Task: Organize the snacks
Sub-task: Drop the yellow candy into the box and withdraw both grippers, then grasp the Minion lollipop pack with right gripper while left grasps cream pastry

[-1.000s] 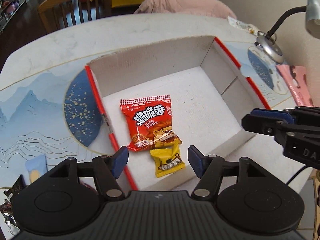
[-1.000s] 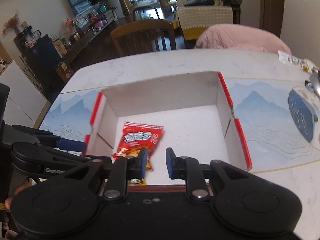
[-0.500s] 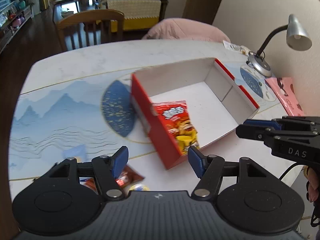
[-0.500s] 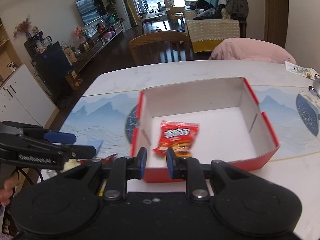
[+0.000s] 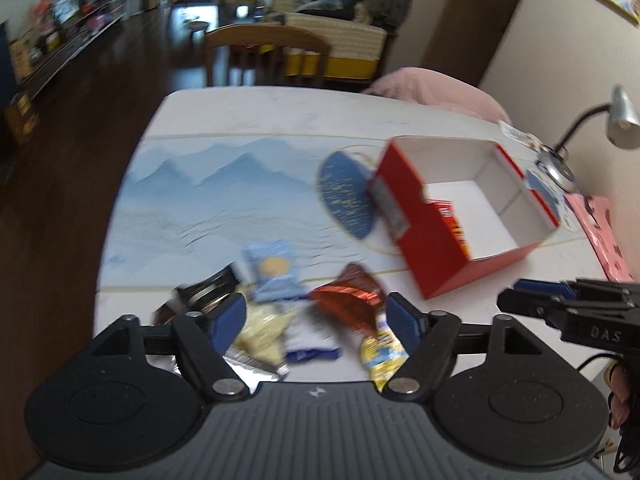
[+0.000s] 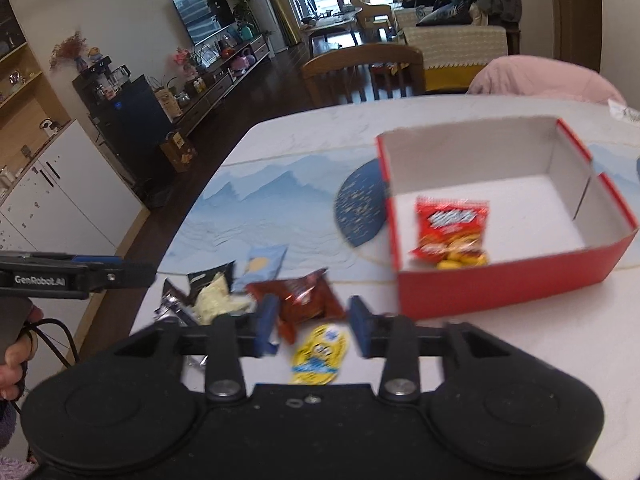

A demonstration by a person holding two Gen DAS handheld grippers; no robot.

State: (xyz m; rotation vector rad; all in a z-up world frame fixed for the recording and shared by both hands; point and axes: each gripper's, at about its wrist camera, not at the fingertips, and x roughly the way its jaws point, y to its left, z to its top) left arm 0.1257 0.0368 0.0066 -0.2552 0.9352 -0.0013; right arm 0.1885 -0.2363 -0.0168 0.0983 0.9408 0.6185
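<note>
Both hand-held grippers, left (image 5: pixel 316 320) and right (image 6: pixel 313 322), are opening, empty, above light, crinkly snack packets (image 6: pixel 298 300) at the bench's near edge; pinch the sealed ends.

Desk lamp (image 5: pixel 618 120) at table's (image 5: pixel 260 116) far right, pink booklet (image 5: pixel 604 236) just beside. Wooden chair (image 6: pixel 362 72) behind, pink cushion (image 6: pixel 540 78) next to it. TV (image 6: pixel 203 12) in bkgd.

Glossy foil snack wrapper (image 6: pixel 298 300), matt cardboard box (image 6: pixel 508 280), smooth marbled tabletop (image 6: pixel 320 128)
</note>
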